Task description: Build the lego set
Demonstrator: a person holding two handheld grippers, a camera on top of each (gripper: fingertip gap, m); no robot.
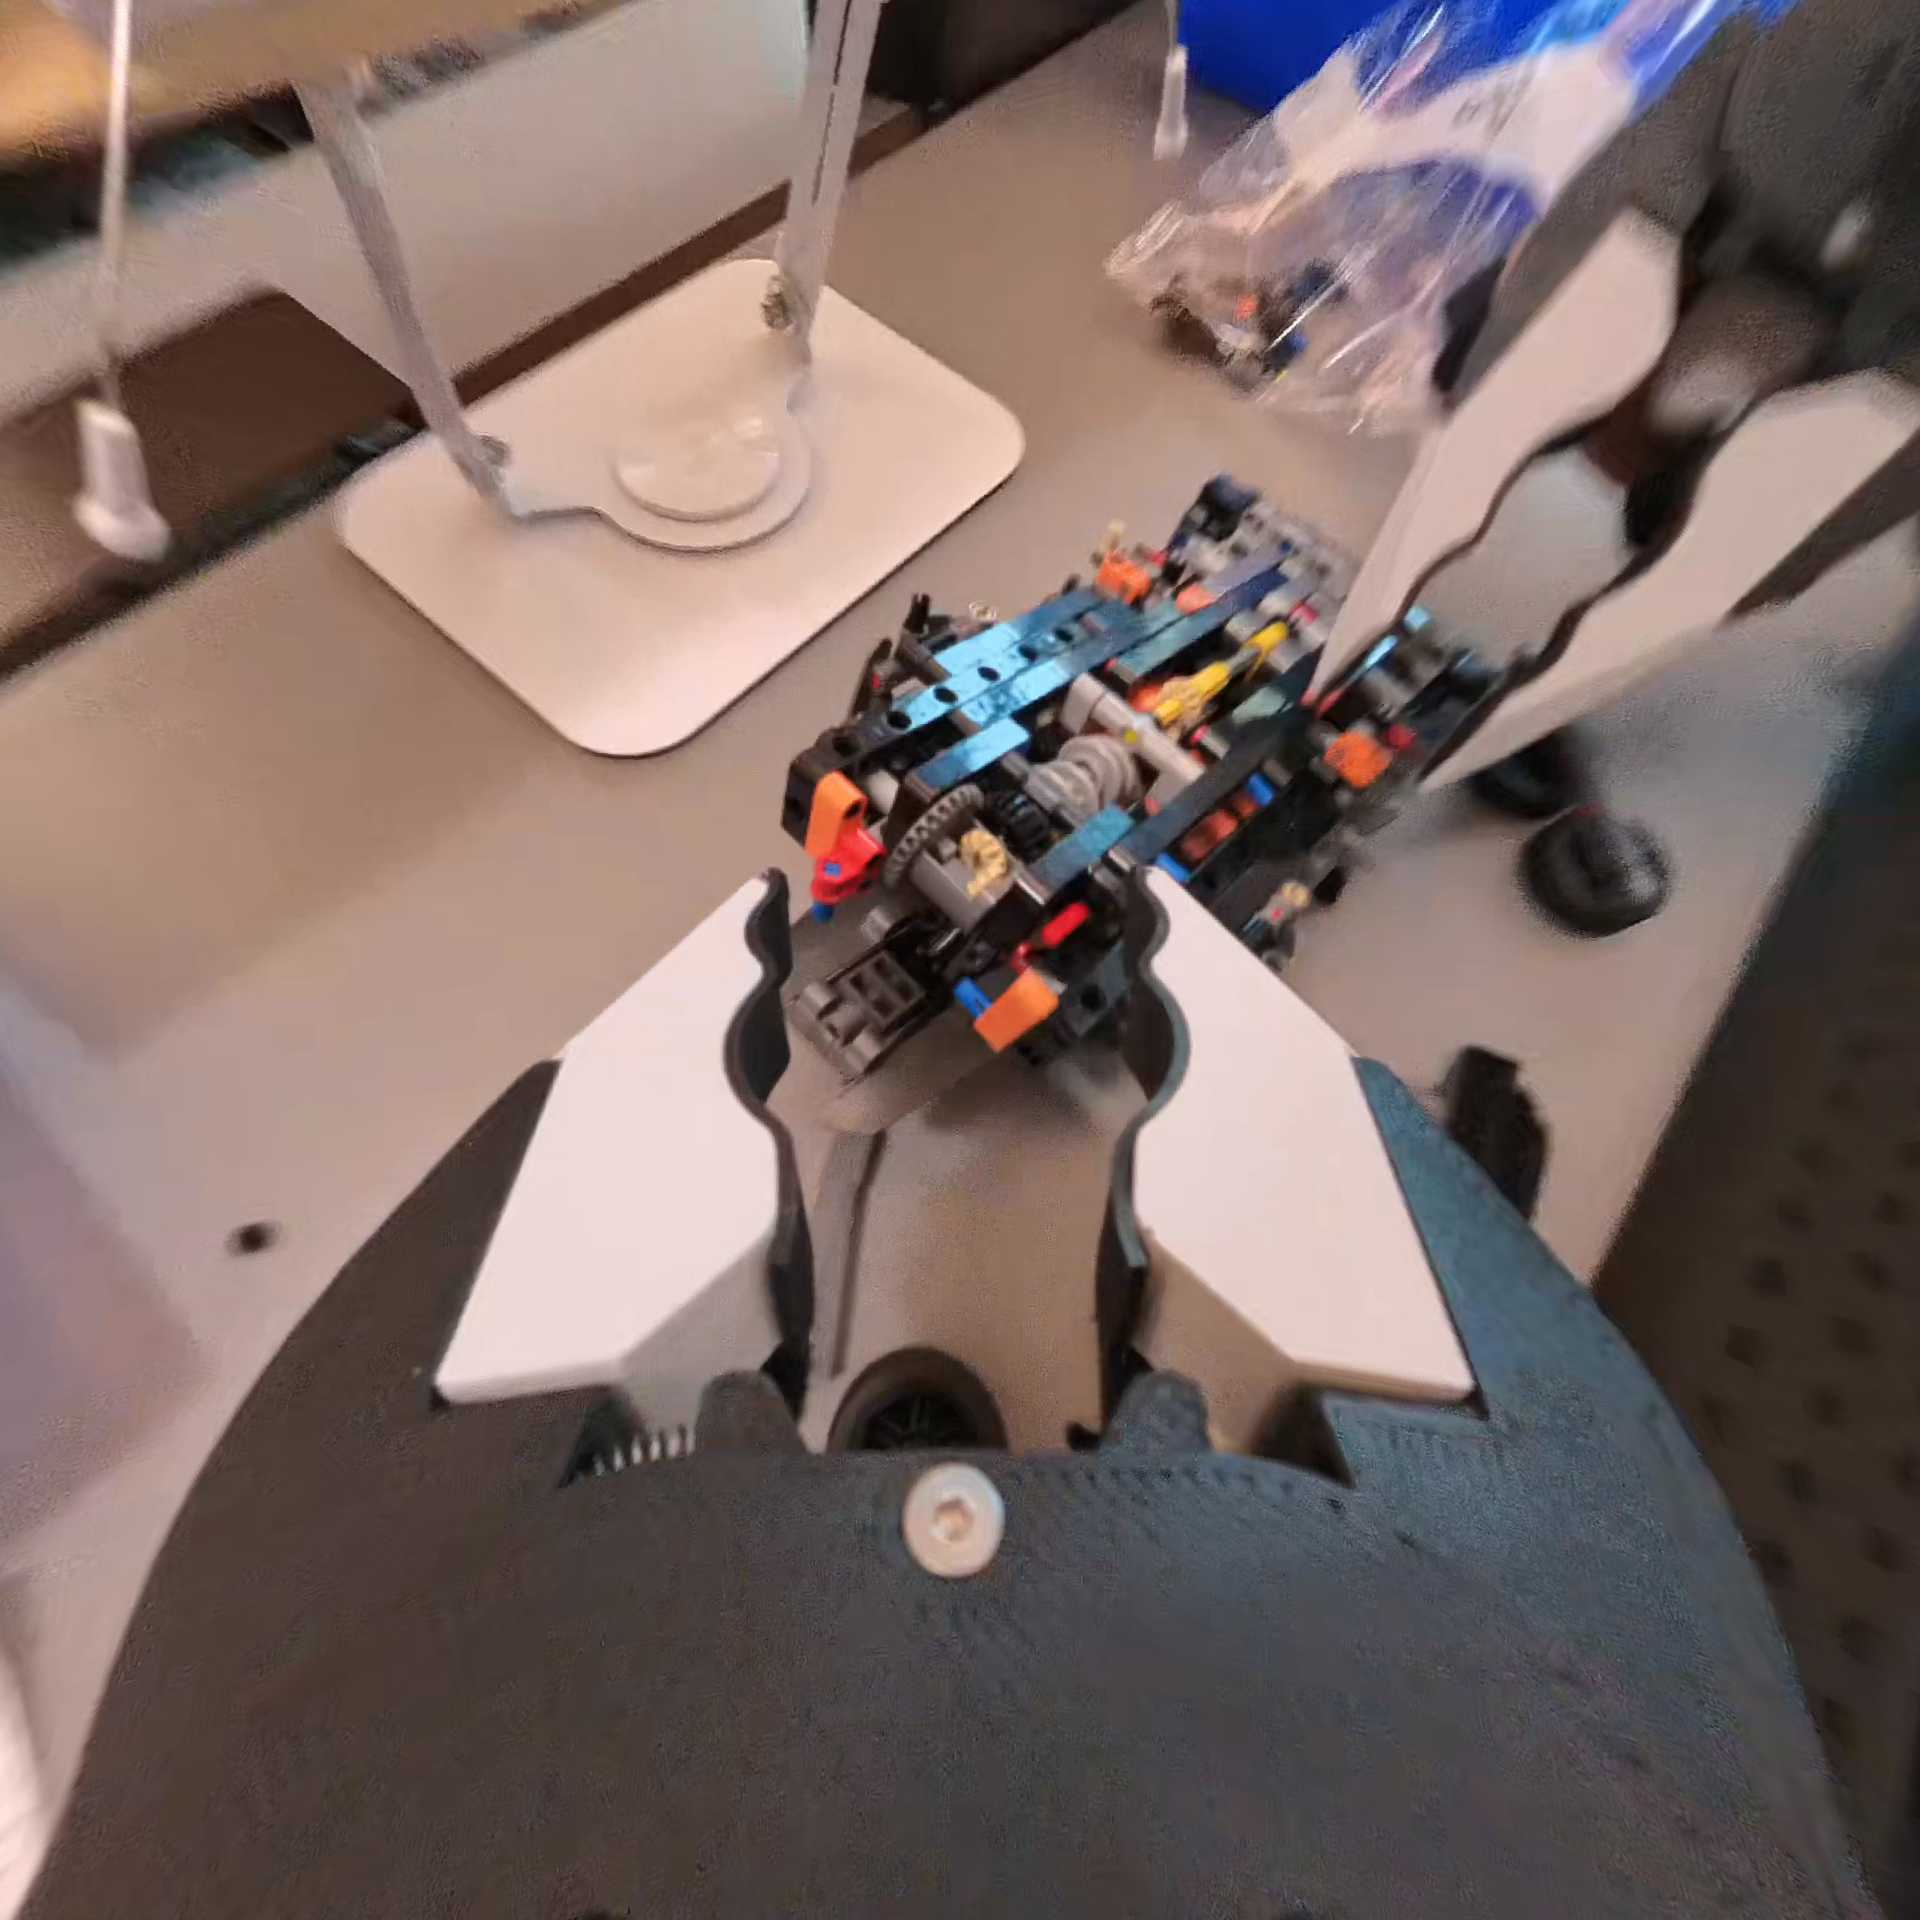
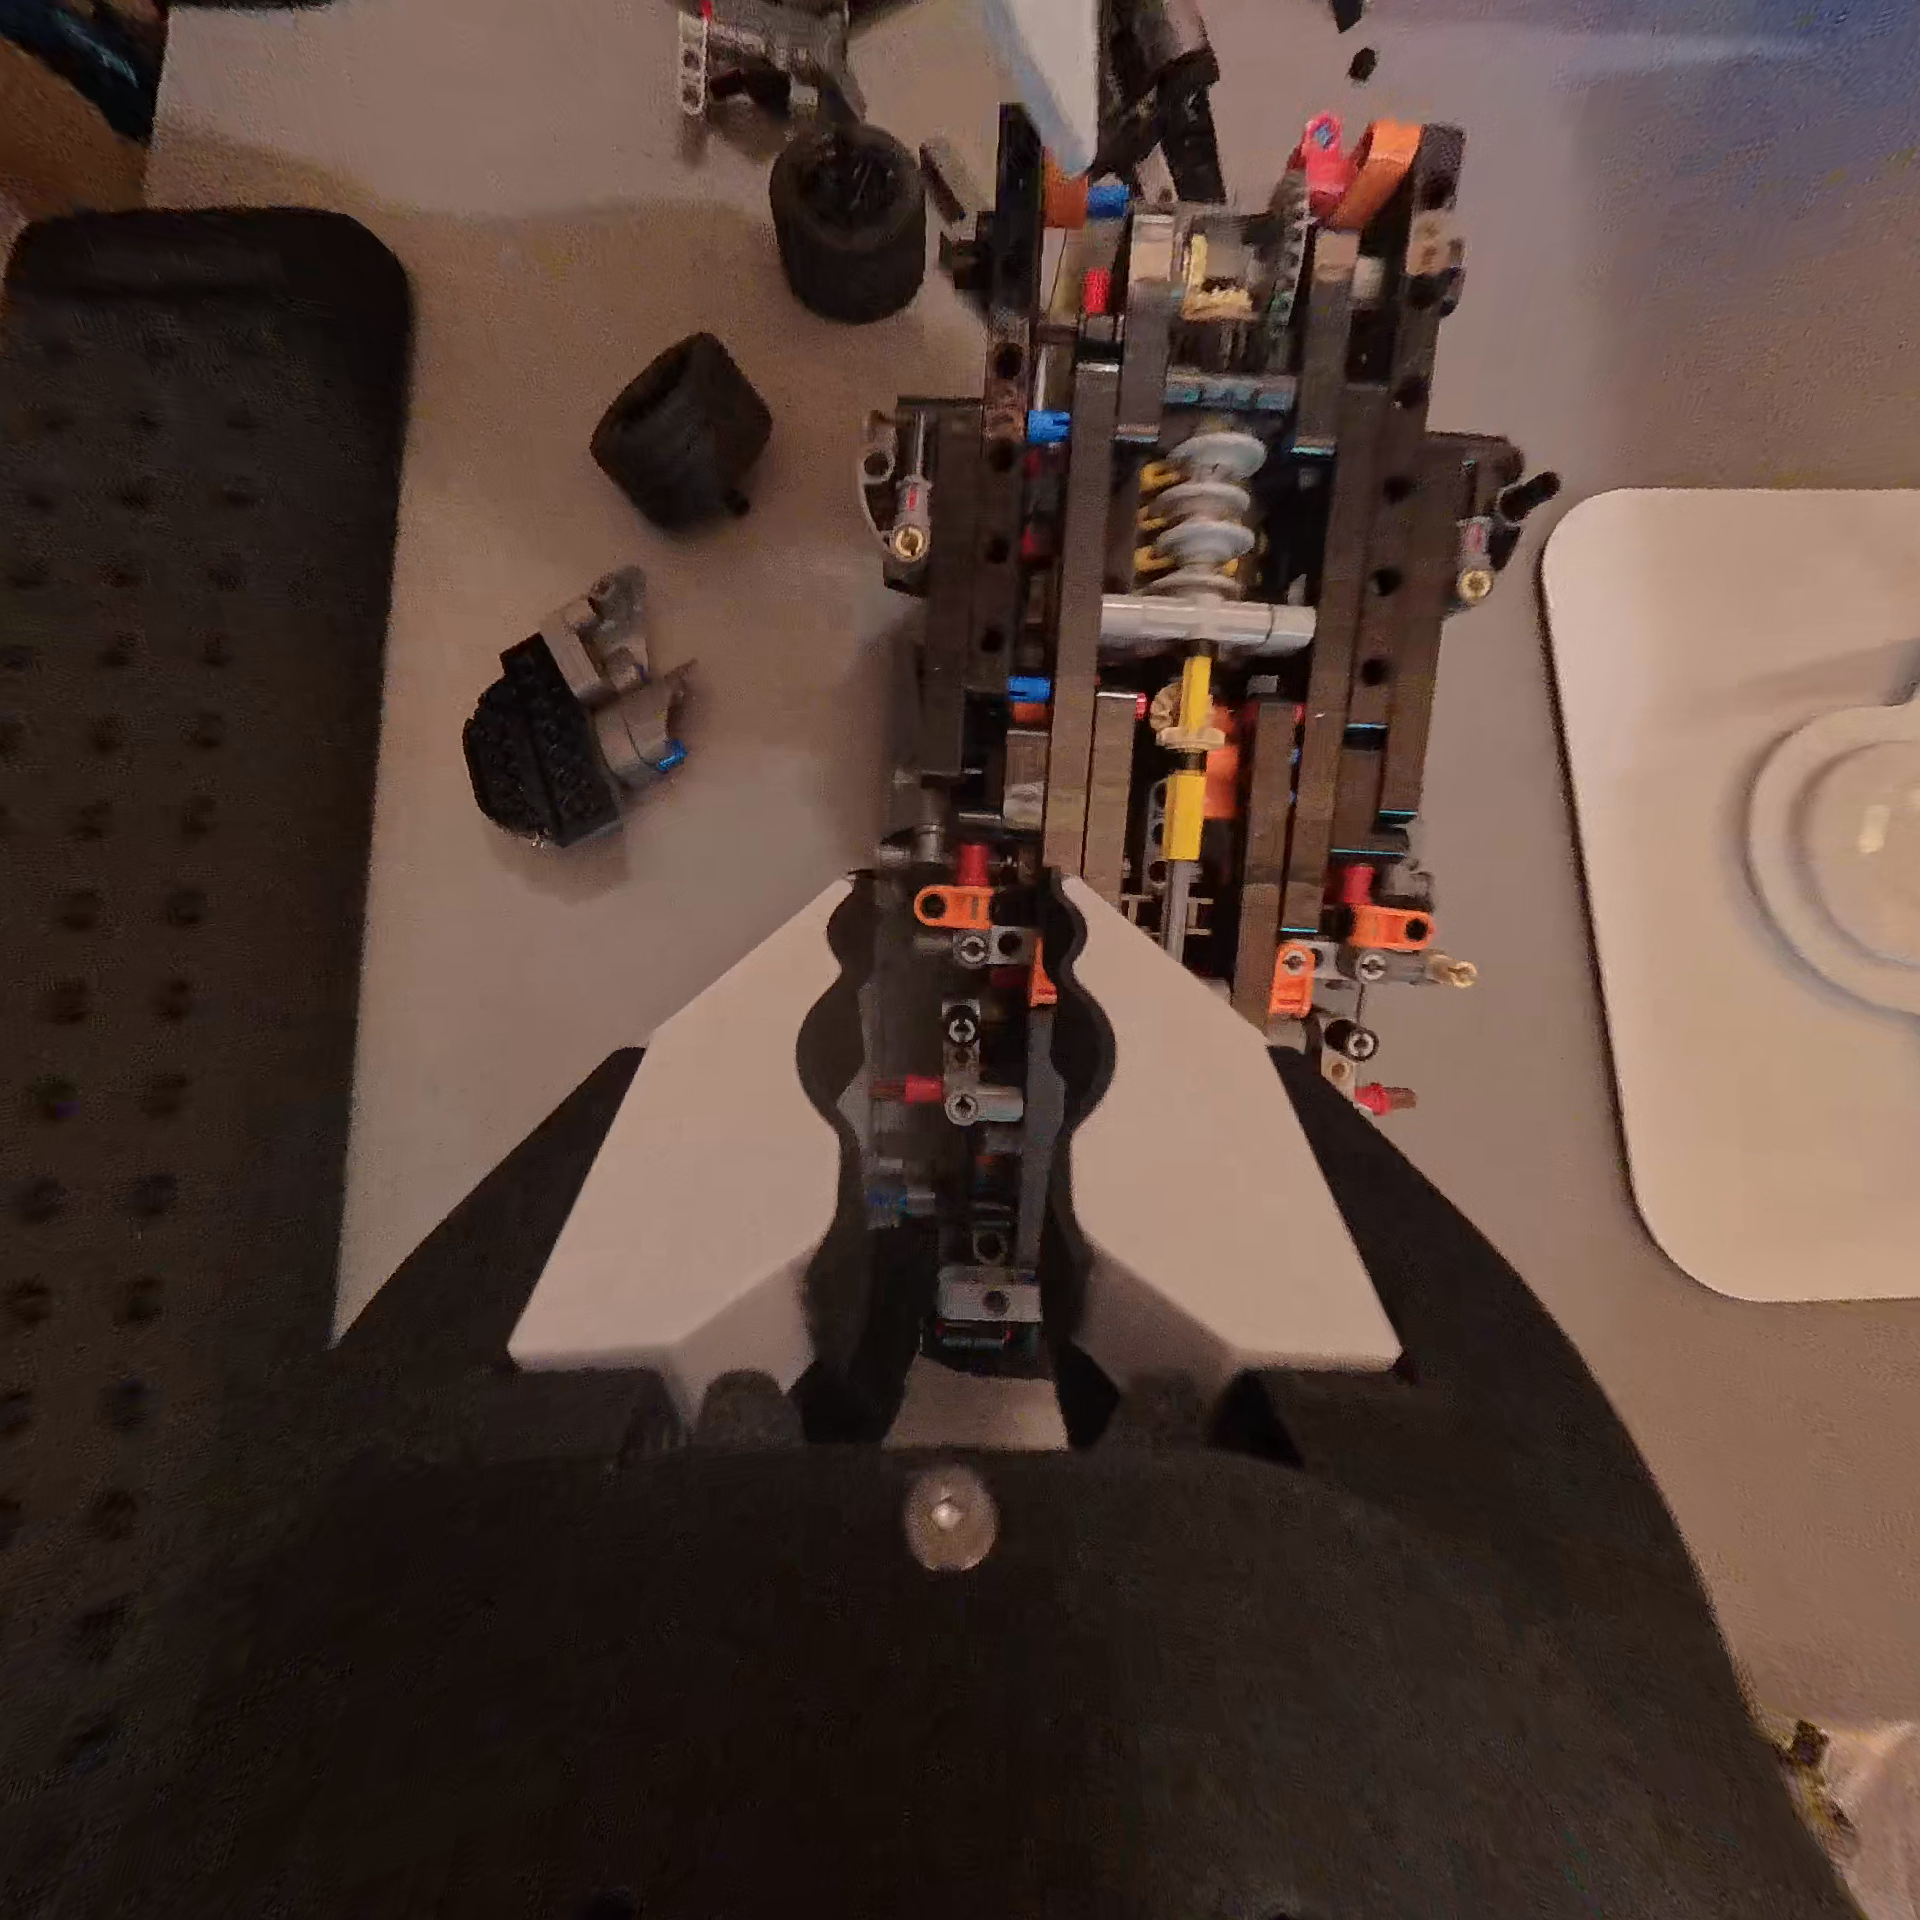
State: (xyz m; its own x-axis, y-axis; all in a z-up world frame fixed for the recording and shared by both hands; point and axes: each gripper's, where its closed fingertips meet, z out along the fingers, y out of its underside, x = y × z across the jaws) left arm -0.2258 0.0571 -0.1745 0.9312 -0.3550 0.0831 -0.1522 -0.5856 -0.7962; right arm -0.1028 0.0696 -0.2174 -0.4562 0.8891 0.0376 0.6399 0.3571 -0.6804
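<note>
The lego chassis (image 1: 1039,707) is a long black frame with blue beams, orange and red pins, gears and a grey spring. It lies between both grippers, its near end slightly raised. My left gripper (image 1: 956,894) has its jaws against either side of that end. My right gripper (image 2: 958,888) is shut on a narrow side section of the chassis (image 2: 1195,520) at the opposite end. The right gripper also shows in the left wrist view (image 1: 1392,727). A white finger of the left gripper shows at the top of the right wrist view (image 2: 1039,94).
A white stand base (image 1: 675,520) sits left of the chassis (image 2: 1714,883). A clear bag of parts (image 1: 1330,260) lies behind. Loose black tires (image 2: 847,223) (image 2: 681,431) and a small black-grey sub-assembly (image 2: 577,727) lie beside a black perforated mat (image 2: 187,727). The left tips stand about 20 cm off the white stand base (image 1: 675,520).
</note>
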